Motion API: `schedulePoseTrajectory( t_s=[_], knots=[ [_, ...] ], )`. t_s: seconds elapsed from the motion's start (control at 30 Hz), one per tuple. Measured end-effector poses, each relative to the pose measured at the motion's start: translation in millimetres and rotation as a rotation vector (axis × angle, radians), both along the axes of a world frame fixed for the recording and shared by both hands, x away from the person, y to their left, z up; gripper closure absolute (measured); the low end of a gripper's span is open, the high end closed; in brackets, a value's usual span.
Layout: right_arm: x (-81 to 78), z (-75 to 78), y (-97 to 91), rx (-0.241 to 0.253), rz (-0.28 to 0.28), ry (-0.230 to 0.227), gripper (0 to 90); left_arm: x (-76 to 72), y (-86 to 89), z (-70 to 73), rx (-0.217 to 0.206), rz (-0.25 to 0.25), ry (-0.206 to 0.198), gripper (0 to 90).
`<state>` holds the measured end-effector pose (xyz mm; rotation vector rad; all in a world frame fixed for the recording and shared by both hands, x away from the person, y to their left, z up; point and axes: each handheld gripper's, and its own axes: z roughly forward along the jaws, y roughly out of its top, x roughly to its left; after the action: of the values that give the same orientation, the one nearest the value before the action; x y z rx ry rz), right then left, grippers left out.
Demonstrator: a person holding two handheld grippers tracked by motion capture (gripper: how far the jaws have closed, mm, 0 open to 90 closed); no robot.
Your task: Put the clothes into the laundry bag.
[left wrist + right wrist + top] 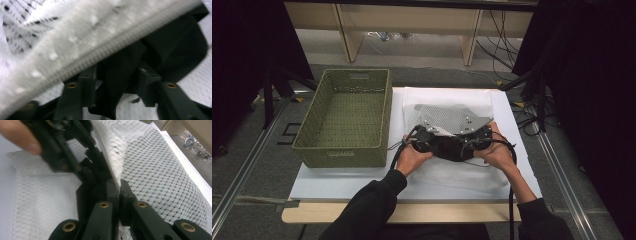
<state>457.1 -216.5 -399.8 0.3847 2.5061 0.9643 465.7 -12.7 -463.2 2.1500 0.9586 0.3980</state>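
A white mesh bag (pixel 447 116) lies on the white board, its near part lifted between my two grippers. In the high view the left gripper (pixel 443 147) and the right gripper (pixel 466 147) meet tip to tip over the bag's front. The right gripper (pixel 119 187) is shut on a fold of the mesh bag (pixel 160 175), and the fabric rises from between its jaws. My left gripper (pixel 115 75) has its jaws apart, with the bag's zipper edge (pixel 100 53) running just beyond them and dark gripper parts in the gap. From the right gripper view, the left gripper (pixel 75 160) sits close ahead.
A green woven basket (pixel 384 115), with nothing inside it, stands on the left of the white board (pixel 337 182). Beyond the table are wooden shelf legs (pixel 347 35) and loose cables on the floor. Metal rails run along both sides.
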Motion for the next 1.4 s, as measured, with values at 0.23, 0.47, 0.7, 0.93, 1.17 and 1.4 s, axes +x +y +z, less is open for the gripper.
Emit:
schedulePoseTrajectory(
  t_s=[0.23, 0.47, 0.7, 0.93, 1.17, 1.4],
  knots=[
    [1.0, 0.4, -1.5, 0.008, -0.011, 0.0, 89.4, -23.2, 5.2, 6.9, -0.01, -0.056, -0.024, 43.3],
    [-0.1, 1.5, -3.0, 0.013, -0.02, 0.002, 89.4, -38.3, 13.4, 19.3, 0.009, -0.075, -0.054, 37.9],
    [-0.2, 1.1, -2.4, 0.011, -0.021, 0.005, 89.4, -35.1, 8.3, 7.7, 0.008, -0.08, 0.039, 44.0],
    [-1.4, 0.7, 0.0, 0.004, -0.018, 0.008, 89.4, -12.7, -2.5, -18.7, 0.033, -0.072, 0.057, 64.5],
    [1.3, -3.7, -0.9, -0.012, 0.005, 0.014, 89.4, 14.5, -10.5, -17.1, 0.024, -0.012, 0.026, 87.9],
    [0.1, -7.2, 0.7, -0.027, 0.01, 0.038, 89.4, 26.6, -19.4, -18.5, 0.049, 0.028, 0.006, 88.0]
  ],
)
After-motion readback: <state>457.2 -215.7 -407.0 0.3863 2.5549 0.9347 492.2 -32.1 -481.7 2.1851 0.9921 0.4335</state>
